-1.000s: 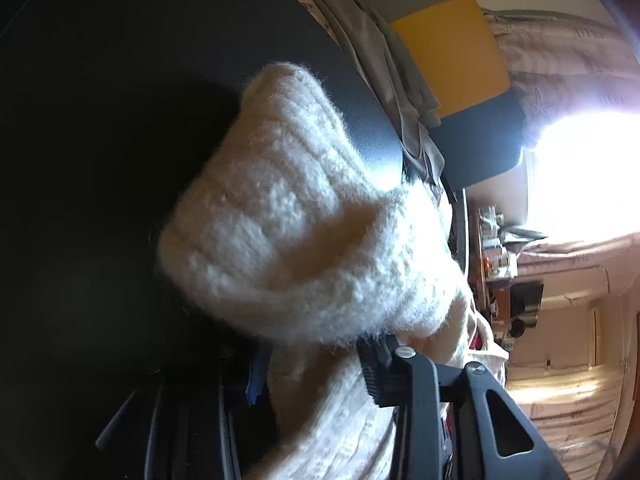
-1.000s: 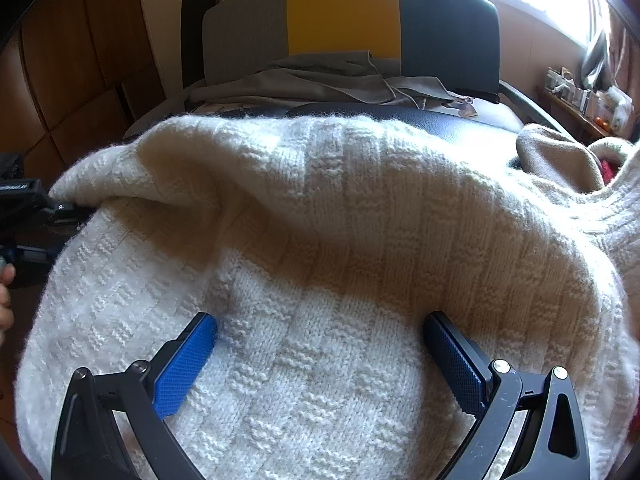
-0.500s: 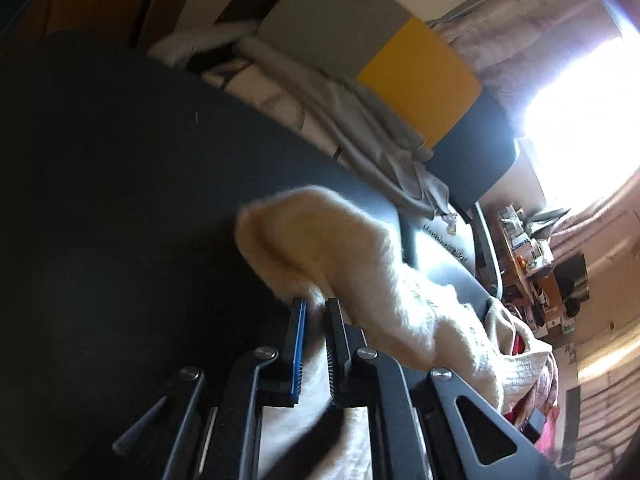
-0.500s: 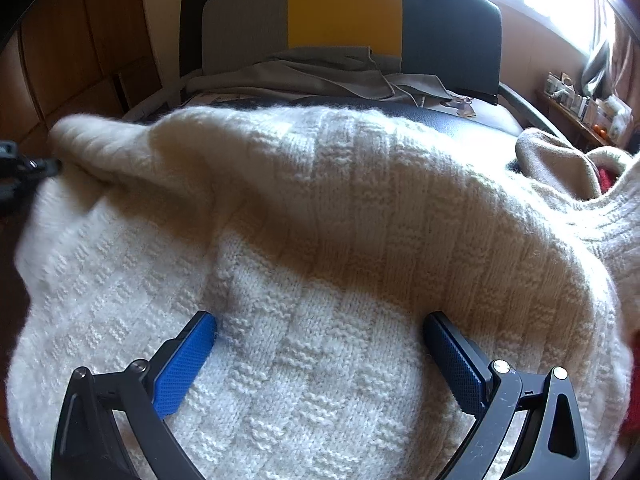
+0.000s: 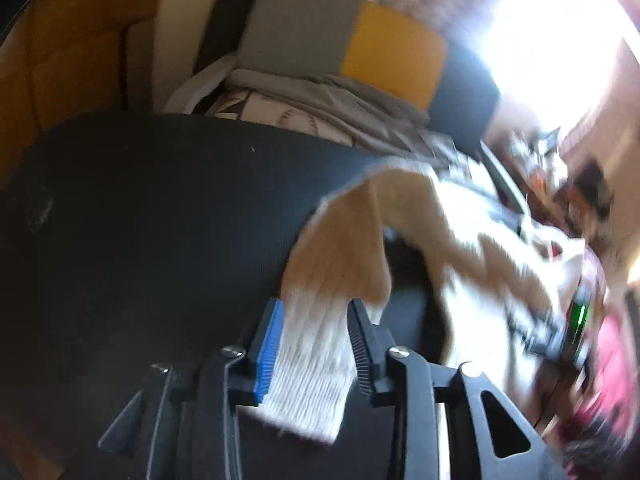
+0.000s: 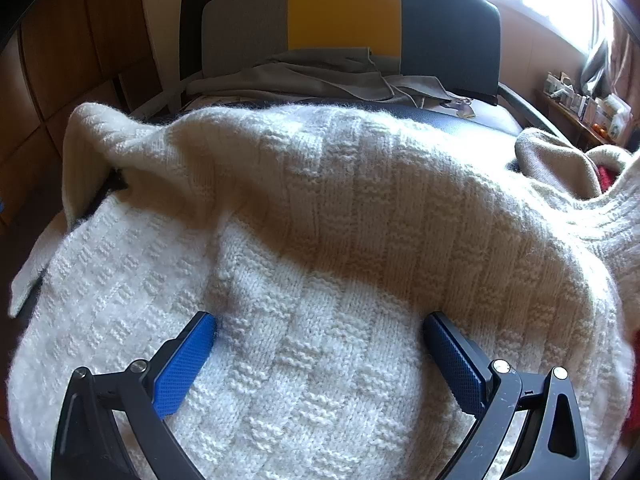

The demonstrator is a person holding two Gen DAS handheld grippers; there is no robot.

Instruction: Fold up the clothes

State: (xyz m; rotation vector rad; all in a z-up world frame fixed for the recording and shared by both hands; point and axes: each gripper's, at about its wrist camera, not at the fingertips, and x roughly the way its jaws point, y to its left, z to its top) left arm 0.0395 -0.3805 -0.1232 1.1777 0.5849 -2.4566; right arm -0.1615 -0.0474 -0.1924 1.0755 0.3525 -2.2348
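A cream knitted sweater [image 6: 320,240] lies spread over a black table. My right gripper [image 6: 320,332] is open, its blue-padded fingers [image 6: 188,356] resting wide apart on the sweater's body. In the blurred left wrist view, a ribbed strip of the sweater [image 5: 312,368], a cuff or hem, lies between the fingers of my left gripper [image 5: 314,316]. The jaws stand a little apart beside the strip, and I cannot tell whether they pinch it. The rest of the sweater [image 5: 472,240] trails to the right.
The black tabletop [image 5: 160,220] stretches left of the sweater. A grey, yellow and dark chair back [image 6: 344,12] with grey cloth [image 6: 320,76] draped on it stands behind. Beige and red clothes [image 6: 560,160] lie at the right. A cluttered shelf [image 6: 588,104] stands by the bright window.
My left gripper has swung right and its jaws have opened wider around the ribbed strip. The sweater's left corner has risen and folded over. The right gripper has stayed put.
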